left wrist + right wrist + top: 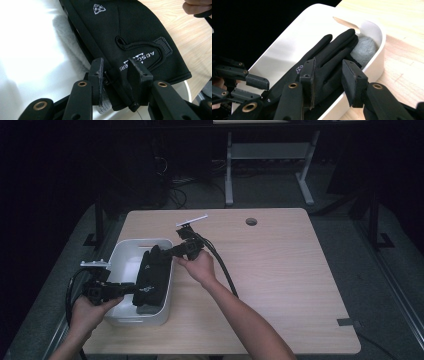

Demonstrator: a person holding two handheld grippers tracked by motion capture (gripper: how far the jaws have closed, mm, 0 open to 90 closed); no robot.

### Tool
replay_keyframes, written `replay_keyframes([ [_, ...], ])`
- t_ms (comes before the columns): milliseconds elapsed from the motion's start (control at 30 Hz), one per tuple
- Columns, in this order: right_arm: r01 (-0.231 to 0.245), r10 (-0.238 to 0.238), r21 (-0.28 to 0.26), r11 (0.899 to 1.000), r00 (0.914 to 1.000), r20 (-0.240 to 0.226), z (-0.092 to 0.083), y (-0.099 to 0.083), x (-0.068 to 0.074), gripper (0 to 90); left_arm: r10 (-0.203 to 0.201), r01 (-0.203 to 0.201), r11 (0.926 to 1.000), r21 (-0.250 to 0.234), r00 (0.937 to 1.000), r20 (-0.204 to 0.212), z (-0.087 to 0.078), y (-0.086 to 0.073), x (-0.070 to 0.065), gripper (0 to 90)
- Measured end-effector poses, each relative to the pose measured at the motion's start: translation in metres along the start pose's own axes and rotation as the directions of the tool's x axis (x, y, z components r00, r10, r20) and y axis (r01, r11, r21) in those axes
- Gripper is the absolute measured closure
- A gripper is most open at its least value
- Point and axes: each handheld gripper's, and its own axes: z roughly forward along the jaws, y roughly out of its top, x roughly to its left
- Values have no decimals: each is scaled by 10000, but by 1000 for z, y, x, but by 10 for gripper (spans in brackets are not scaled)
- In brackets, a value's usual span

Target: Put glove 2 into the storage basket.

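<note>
A black glove (152, 275) lies along the right side of a white bin (125, 245), its fingers pointing to the far end. My left gripper (135, 289) comes in from the left at the cuff end. In the left gripper view the printed cuff of the glove (130, 30) sits between the jaws of my left gripper (117, 72), whose pads stand apart from it. My right gripper (167, 254) is at the finger end. Its jaws (329, 72) straddle the glove's fingers (332, 50) without pressing them. A grey fluffy item (364, 48) lies under the glove.
The bin stands at the front left of a light wooden table (280, 280) with a round cable hole (251, 221) at the back. A black cable (225, 270) trails from my right gripper across the tabletop. A white desk frame (270, 155) stands beyond the table.
</note>
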Motion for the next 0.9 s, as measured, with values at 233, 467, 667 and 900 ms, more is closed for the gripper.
replay_keyframes([
  [233, 65, -65, -172, 9998, 10000, -43, -14, 1, -2, 611, 129, -130, 9992, -391, 9999, -38, -6, 8, -6, 642],
  [467, 87, -90, -430, 9990, 9999, -68, -32, 0, -5, 584, 412, -407, 9977, -535, 9991, 96, -6, 19, -18, 623],
  [667, 29, -27, -632, 9980, 10000, 37, -47, -3, -9, 569, 643, -631, 9962, -602, 9978, 187, -4, 25, -29, 615],
  [900, -30, 46, -948, 9955, 9999, 166, -70, -11, -19, 550, 765, -750, 9956, -570, 9968, 237, 3, 31, -38, 590],
])
